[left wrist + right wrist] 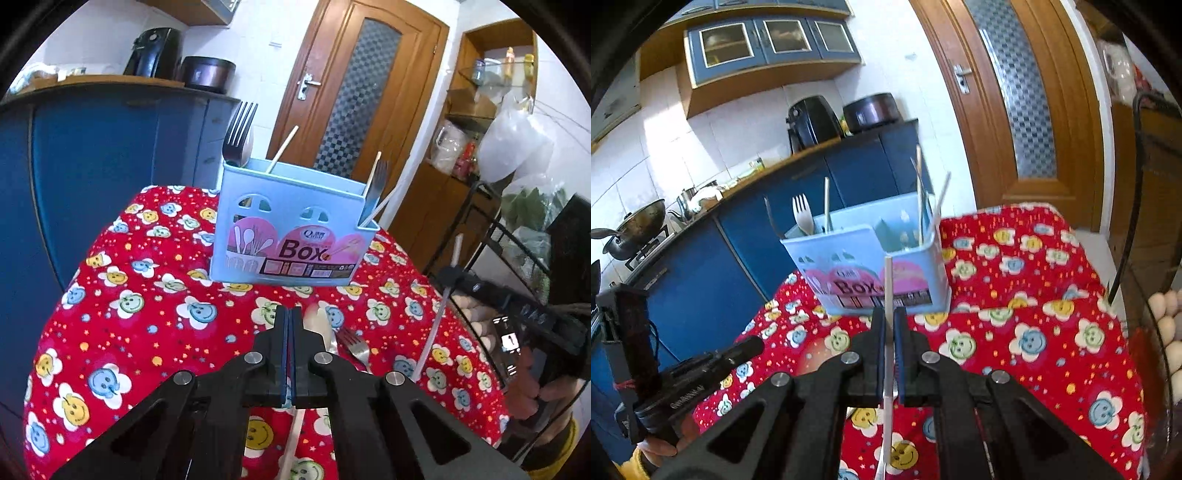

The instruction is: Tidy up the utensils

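Clamping a white chopstick (888, 291), right gripper (889, 321) at 6 o'clock of the box (871, 258). Pressed shut and empty, left gripper (289, 317). Lying on the desk (140, 266) at its 3 o'clock, a fork (354, 345).

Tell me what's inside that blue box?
The blue utensil box holds upright forks and pale chopsticks. Its walls hide their lower ends and anything lying at the bottom.

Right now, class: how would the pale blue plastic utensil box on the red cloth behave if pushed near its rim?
The pale blue plastic utensil box looks tall and thin-walled, so probably light and tippy. The red cloth might bunch rather than let it slide.
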The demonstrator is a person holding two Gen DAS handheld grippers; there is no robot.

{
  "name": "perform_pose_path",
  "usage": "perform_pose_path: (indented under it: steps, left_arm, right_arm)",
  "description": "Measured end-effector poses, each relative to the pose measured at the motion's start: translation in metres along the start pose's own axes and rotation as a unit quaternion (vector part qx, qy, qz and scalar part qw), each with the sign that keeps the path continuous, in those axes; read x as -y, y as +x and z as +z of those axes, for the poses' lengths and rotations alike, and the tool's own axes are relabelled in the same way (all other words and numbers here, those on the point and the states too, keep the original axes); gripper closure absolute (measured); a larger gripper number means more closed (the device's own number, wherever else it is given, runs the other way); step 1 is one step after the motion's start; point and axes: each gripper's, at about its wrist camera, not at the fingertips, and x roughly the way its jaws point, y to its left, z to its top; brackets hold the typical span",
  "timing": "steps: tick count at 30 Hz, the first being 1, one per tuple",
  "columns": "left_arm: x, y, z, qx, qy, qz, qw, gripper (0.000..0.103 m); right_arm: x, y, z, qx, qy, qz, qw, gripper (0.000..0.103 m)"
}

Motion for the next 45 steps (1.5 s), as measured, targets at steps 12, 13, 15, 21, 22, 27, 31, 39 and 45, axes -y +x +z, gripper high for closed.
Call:
perform_pose_path:
  steps: [12, 13, 15, 21, 22, 27, 31, 39, 45]
  left_arm:
    - [0.004, 0.031, -0.015, -0.103, 0.022, -0.012, 0.9943, 0.098]
    - [0.007, 0.035, -0.018, -0.115, 0.028, -0.013, 0.9928, 0.097]
    - [0.011, 0.042, -0.022, -0.136, 0.039, -0.013, 0.9898, 0.095]
    - [0.020, 0.061, -0.032, -0.187, 0.068, 0.007, 0.9800, 0.090]
    - [0.021, 0.063, -0.033, -0.190, 0.071, 0.012, 0.9791, 0.090]
    - [0.023, 0.073, -0.034, -0.211, 0.083, 0.022, 0.9737, 0.090]
    - [0.029, 0.084, -0.034, -0.235, 0.112, 0.028, 0.9650, 0.090]
    - [0.032, 0.091, -0.029, -0.239, 0.120, 0.019, 0.9634, 0.094]
    - [0.022, 0.072, -0.021, -0.184, 0.073, -0.010, 0.9801, 0.094]
  right_arm:
    - [0.002, -0.008, 0.000, 0.004, 0.009, 0.000, 1.000, 0.097]
    - [0.002, -0.009, 0.000, 0.005, 0.008, 0.000, 1.000, 0.097]
    - [0.003, -0.011, 0.001, 0.007, 0.008, 0.000, 1.000, 0.097]
    - [0.005, -0.016, 0.002, 0.012, 0.010, 0.001, 1.000, 0.097]
    - [0.005, -0.016, 0.002, 0.012, 0.010, 0.001, 1.000, 0.097]
    - [0.006, -0.017, 0.002, 0.012, 0.012, 0.001, 1.000, 0.097]
    - [0.008, -0.018, 0.003, 0.011, 0.016, -0.001, 1.000, 0.097]
    - [0.011, -0.018, 0.004, 0.011, 0.018, -0.004, 1.000, 0.097]
    - [0.012, -0.019, 0.007, 0.014, 0.017, -0.004, 1.000, 0.097]
